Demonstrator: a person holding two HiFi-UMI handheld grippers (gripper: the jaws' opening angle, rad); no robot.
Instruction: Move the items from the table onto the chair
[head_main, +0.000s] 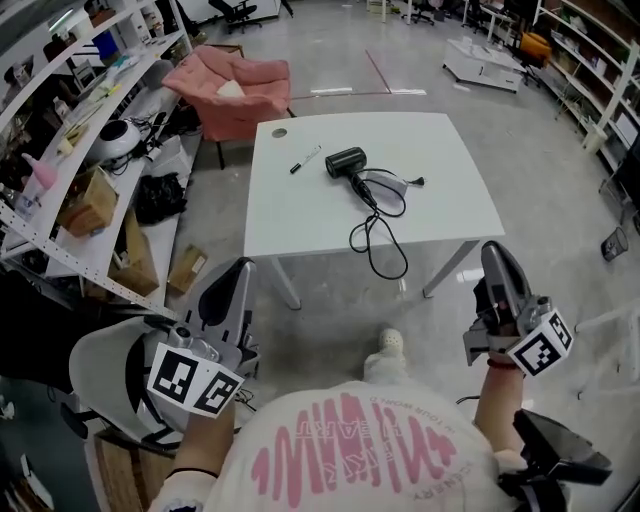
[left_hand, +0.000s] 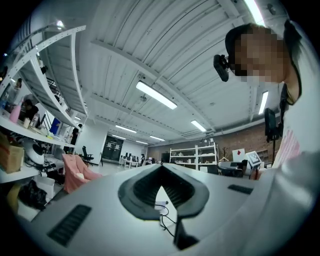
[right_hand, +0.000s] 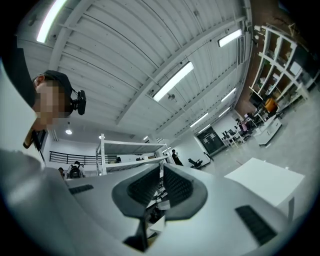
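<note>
Lying upper-centre of frame on the table (head_main: 450, 200), the hair dryer (head_main: 346, 161) looked rigid, light and slick, best taken by its handle, limp cord (head_main: 380, 240) trailing; left gripper (head_main: 238, 272) and right gripper (head_main: 495, 255) were closed on nothing.

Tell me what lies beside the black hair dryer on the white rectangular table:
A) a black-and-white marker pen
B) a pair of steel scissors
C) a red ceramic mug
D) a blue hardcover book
A: a black-and-white marker pen lies just left of the black hair dryer on the white rectangular table, apart from it; no mug, scissors or book shows there.
</note>
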